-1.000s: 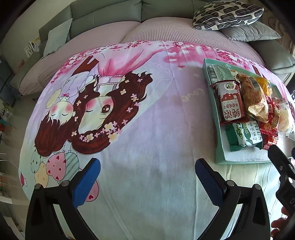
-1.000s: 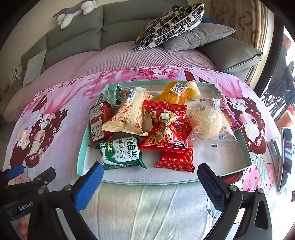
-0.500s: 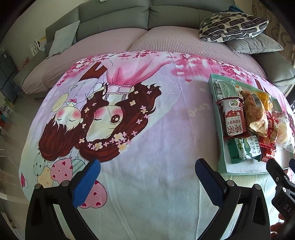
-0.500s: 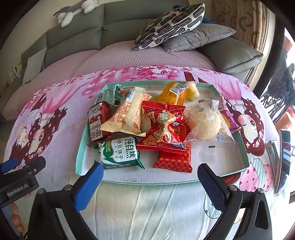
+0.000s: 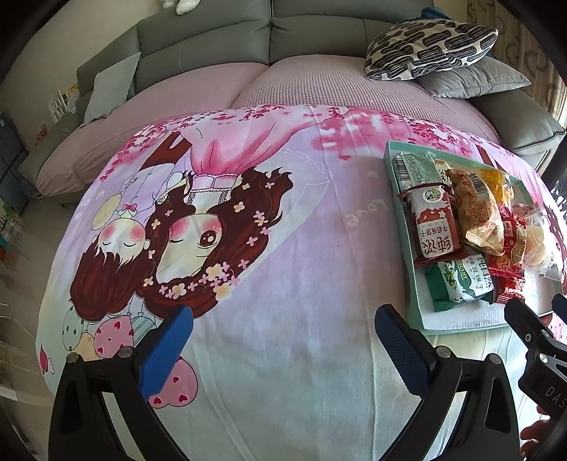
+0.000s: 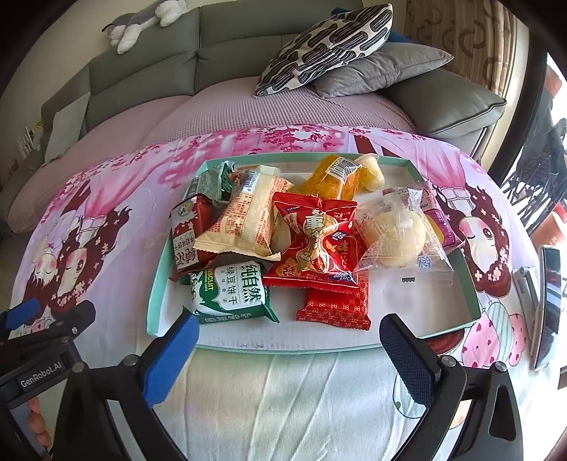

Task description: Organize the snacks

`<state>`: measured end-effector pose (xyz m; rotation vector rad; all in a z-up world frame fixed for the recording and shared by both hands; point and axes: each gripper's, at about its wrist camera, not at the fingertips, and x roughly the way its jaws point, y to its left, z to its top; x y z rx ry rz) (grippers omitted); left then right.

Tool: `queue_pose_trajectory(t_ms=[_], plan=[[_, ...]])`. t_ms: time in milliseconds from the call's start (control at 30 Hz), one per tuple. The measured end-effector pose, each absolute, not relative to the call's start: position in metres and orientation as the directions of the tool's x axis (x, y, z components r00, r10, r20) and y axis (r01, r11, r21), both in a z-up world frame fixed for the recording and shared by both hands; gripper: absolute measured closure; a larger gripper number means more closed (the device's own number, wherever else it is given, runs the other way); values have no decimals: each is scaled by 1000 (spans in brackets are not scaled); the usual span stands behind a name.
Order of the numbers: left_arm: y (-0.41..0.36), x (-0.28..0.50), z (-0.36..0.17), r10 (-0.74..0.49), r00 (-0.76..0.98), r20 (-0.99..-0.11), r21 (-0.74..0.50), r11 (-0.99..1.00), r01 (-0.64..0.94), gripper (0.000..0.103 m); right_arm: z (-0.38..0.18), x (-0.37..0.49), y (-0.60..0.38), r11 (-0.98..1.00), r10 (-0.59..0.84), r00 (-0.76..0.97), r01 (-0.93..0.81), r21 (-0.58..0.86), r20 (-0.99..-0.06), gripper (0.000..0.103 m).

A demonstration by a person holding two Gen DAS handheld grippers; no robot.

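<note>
A shallow teal tray lies on a cartoon-print pink cloth and holds several wrapped snacks. Among them are a green biscuit pack, a red candy bag, a beige cracker pack and a clear-wrapped bun. My right gripper is open just before the tray's near edge, nothing between its fingers. My left gripper is open over bare cloth, left of the tray, and holds nothing.
A grey sofa with a patterned cushion and a grey pillow stands behind the cloth. A phone lies at the right edge. A plush toy rests on the sofa back.
The left gripper has drawn back and shifted slightly, so the tray sits a little further from it. The right gripper has held nearly still. No snack has moved.
</note>
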<state>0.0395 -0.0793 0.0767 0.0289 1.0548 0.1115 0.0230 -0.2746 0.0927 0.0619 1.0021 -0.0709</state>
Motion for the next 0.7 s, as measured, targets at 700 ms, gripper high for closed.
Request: queue_pose_trajectory(t_ms=[700], plan=[[-82,39,78,105,499,-860,78,994,-74,1,91,23,-274,996,-33,529,89,17,-848,0]])
